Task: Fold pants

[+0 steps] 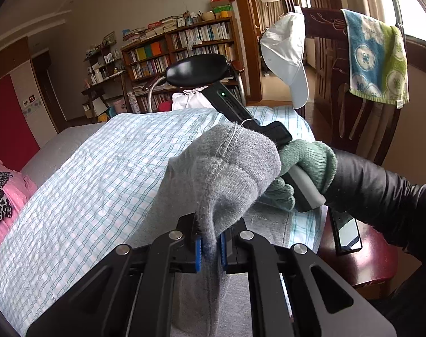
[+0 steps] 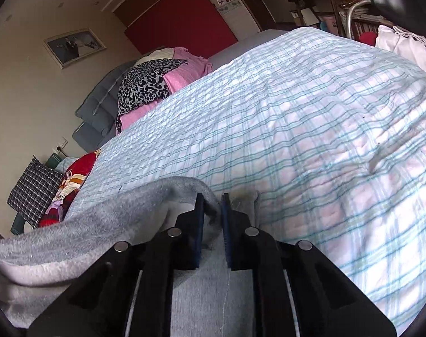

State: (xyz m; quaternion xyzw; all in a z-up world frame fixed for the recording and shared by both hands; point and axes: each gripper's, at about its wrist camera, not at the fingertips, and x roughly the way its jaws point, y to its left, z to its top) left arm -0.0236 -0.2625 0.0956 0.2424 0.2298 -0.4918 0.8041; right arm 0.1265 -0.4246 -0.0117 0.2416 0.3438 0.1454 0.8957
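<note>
Left wrist view: the left hand-held gripper (image 1: 210, 248) is clenched on a bunched fold of the grey pants (image 1: 227, 174), the cloth pinched between its blue pads (image 1: 198, 255) and lifted above the bed (image 1: 100, 168), which carries a blue-and-white checked cover. More grey fabric lies flat on the cover below the gripper. Just beyond the raised cloth, a hand in a green glove (image 1: 305, 165) grips the handle of the other gripper, whose fingers are hidden behind the pants. A white cap (image 1: 288, 56) and a patterned towel (image 1: 378, 59) hang on a dark wooden chair (image 1: 325, 25) beside the bed.

Right wrist view: the right hand-held gripper (image 2: 213, 230) is closed on an edge of the pants (image 2: 95, 224), grey fabric caught between its fingers, the pale fleecy inner side showing to the left. The pants lie at the near edge of the bed (image 2: 297, 126). A leopard-print garment (image 2: 145, 84) lies on pink cloth at the bed's far side.
</note>
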